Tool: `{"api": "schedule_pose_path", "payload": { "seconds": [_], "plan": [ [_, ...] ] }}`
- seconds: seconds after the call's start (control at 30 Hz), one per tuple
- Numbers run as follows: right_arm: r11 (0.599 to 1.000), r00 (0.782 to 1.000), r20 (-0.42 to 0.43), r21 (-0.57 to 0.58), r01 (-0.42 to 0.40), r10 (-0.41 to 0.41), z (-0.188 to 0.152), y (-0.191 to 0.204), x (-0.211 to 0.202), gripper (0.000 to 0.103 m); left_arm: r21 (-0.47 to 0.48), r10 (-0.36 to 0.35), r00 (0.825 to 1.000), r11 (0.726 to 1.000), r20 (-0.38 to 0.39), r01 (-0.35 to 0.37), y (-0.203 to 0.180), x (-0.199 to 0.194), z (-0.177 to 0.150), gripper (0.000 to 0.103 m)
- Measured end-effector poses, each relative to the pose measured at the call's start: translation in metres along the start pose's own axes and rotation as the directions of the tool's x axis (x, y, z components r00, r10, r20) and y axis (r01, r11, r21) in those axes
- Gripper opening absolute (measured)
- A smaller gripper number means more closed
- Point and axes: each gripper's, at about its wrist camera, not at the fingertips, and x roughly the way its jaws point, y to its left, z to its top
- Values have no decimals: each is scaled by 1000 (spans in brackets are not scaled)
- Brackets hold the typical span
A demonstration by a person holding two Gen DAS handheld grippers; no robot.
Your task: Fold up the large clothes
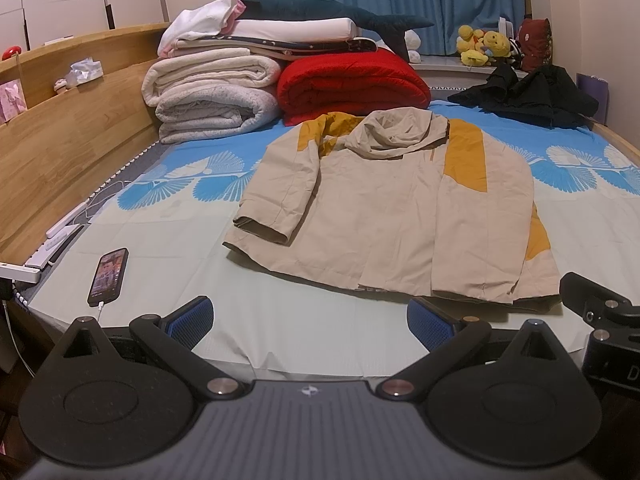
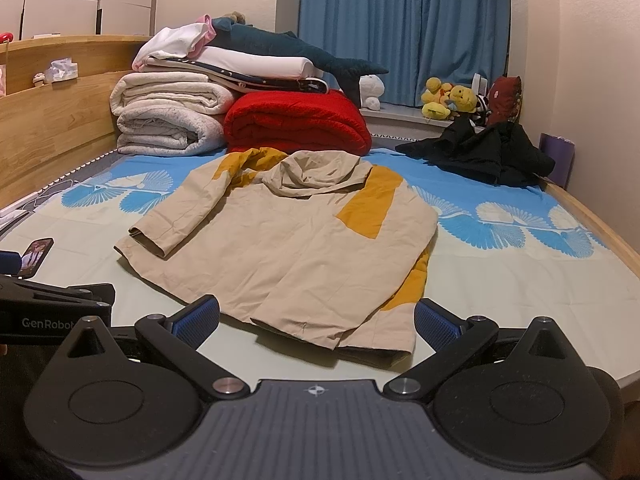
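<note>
**Left wrist view: both claws open before the jacket's hem**

Left wrist view showed the left claw (image 1: 310,322) released, its blue pads wide apart and holding nothing, low over the bed (image 1: 160,280) near its front edge. The right claw (image 2: 318,322) was released too, empty, with the hem just beyond its pads.

The jacket (image 1: 396,216) lay flat in the middle of the bed, beige with yellow panels. Its long axis ran away from the claws: the hem pointed to them and the hood (image 1: 396,132) pointed to the red blanket (image 1: 352,86) behind. One sleeve (image 1: 280,196) was already laid on the body, and the other side looked turned in as well.

The step in hand seemed to be the grasp on the hem. To do it well, each claw should probably take one hem corner, pinching all layers together, then both should lift evenly and carry the hem toward the hood, so the sleeves do not slip out.

A phone (image 1: 108,276) lay well apart at the left, and a black garment (image 1: 528,96) at the far right.
</note>
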Motion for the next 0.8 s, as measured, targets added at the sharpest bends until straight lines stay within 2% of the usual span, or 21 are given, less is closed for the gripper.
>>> {"api": "schedule_pose_path", "payload": {
  "seconds": [0.63,0.7,0.8],
  "plan": [
    [1000,1000,-12,1,-8,8,-5,4,3,102,1,-6,1000,1000,-21,6,1,8,-3,103],
    [1000,1000,-21,3,-16,17,-8,4,7,102,-8,-17,999,1000,-36,17,3,13,-3,103],
    [998,997,-58,43,-39,41,-9,-6,21,102,-64,-75,994,996,-85,69,14,33,1,103]
  ]
}}
